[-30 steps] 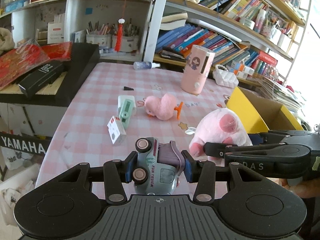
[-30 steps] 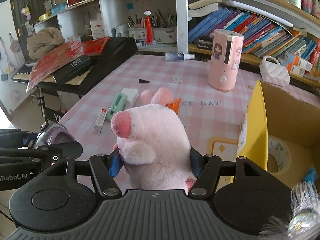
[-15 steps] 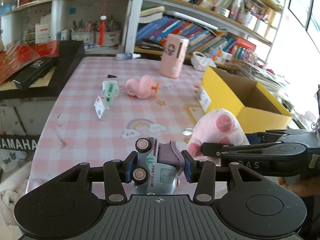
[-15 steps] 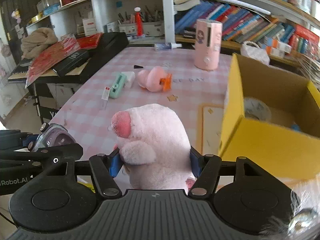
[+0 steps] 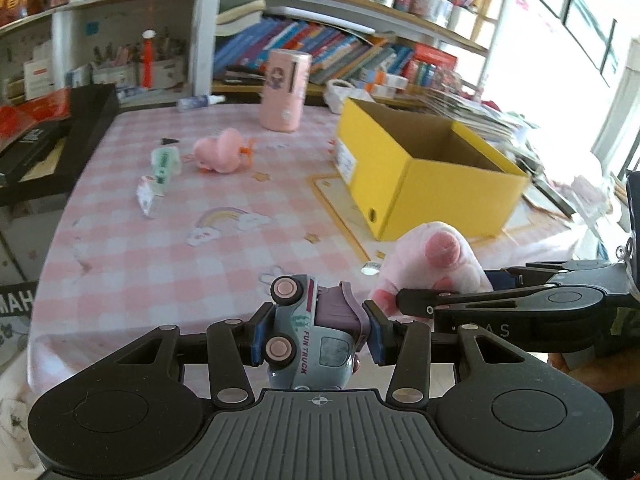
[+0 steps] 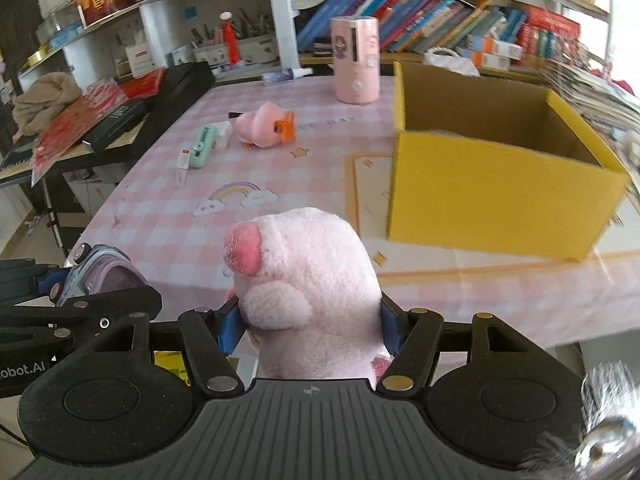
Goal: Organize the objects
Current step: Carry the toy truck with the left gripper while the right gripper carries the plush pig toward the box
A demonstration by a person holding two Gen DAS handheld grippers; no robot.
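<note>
wrist views, angled down, sharing yellow box (image 5: 432, 176)

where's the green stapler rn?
On the pink checked tablecloth, left side in both wrist views: green stapler beside the small white box, left of the pink duck plush.

Both grippers matte black plastic w/ ribbed base plate, two round discs at 4 and 8 o'clock, silver screws on linkage arms, blue finger pads. Left gripper (image 5: 317, 334), right gripper (image 6: 310, 322). White lettering ending "obot.AI" on the side of the left one.
</note>
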